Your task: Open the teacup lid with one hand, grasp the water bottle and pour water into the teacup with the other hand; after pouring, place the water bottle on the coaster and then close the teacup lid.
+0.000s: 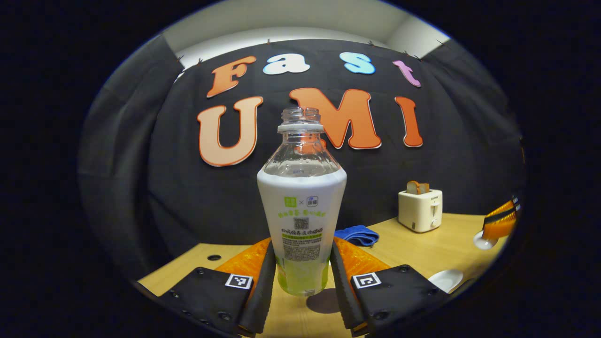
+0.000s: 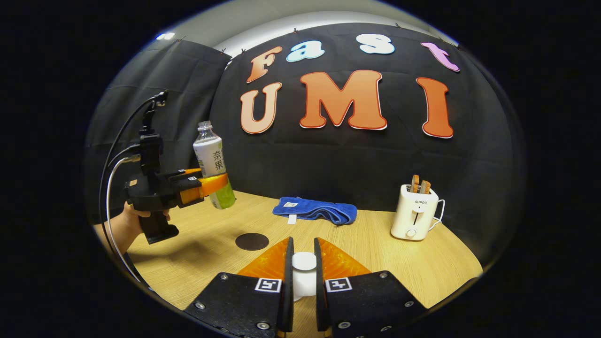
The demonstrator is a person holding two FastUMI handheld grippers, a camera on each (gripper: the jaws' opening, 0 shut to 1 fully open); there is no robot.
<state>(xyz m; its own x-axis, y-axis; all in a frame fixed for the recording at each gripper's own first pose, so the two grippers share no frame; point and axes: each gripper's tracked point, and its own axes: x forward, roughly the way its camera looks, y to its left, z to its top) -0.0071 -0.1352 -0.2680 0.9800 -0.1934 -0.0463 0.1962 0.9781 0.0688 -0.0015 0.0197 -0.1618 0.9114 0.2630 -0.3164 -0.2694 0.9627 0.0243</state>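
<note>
Water bottle (image 1: 301,220) upright, long axis vertical, uncapped mouth up, pinched low in left claw (image 1: 303,272) above worktop (image 1: 413,244); right claw (image 2: 304,272) clamps white lid knob (image 2: 304,263).

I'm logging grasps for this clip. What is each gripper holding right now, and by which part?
Left gripper: the water bottle, lifted off the table, jaws clamped on its lower body. Right gripper: the teacup lid, pinched by its knob.

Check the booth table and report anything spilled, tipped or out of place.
Nothing stands out. The water bottle is upright and uncapped, lifted off the table in the left tongs; no spill shows. The right tongs hold the lid. Towel and toaster sit undisturbed.
</note>
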